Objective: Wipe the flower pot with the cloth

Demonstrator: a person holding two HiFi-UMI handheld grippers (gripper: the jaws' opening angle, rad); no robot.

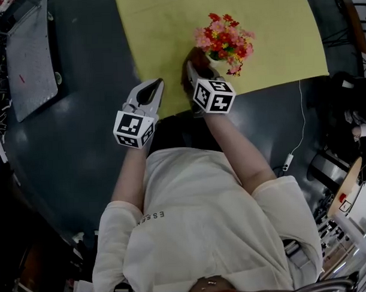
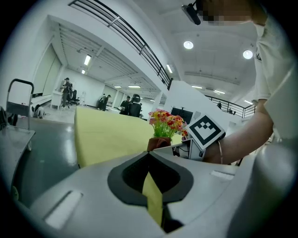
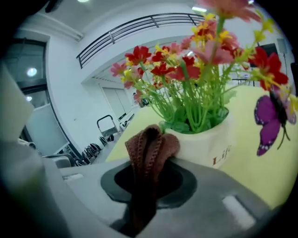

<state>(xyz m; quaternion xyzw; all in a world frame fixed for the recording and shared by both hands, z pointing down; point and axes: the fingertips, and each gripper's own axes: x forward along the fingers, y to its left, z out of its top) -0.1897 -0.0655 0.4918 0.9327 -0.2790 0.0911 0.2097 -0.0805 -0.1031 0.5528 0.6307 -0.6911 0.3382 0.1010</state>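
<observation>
A white flower pot [image 3: 212, 143] with red, pink and yellow flowers [image 1: 225, 38] stands on a yellow mat [image 1: 167, 29]. My right gripper [image 1: 193, 66] is shut on a brown cloth [image 3: 148, 149]. The bunched cloth [image 1: 195, 54] rests against the pot's near left side and hides the fingertips in the right gripper view. My left gripper [image 1: 158, 83] hovers over the mat's near edge, left of the pot, jaws shut with nothing in them. In the left gripper view only a sliver of yellow mat shows through the slit of that gripper [image 2: 149, 153]. A purple butterfly ornament [image 3: 270, 122] hangs by the flowers.
The mat lies on a dark round table [image 1: 80, 128]. A grey board [image 1: 30, 55] sits at the table's far left. A thin white cable [image 1: 299, 123] runs down past the mat's right corner. Cluttered gear stands off the table at the right.
</observation>
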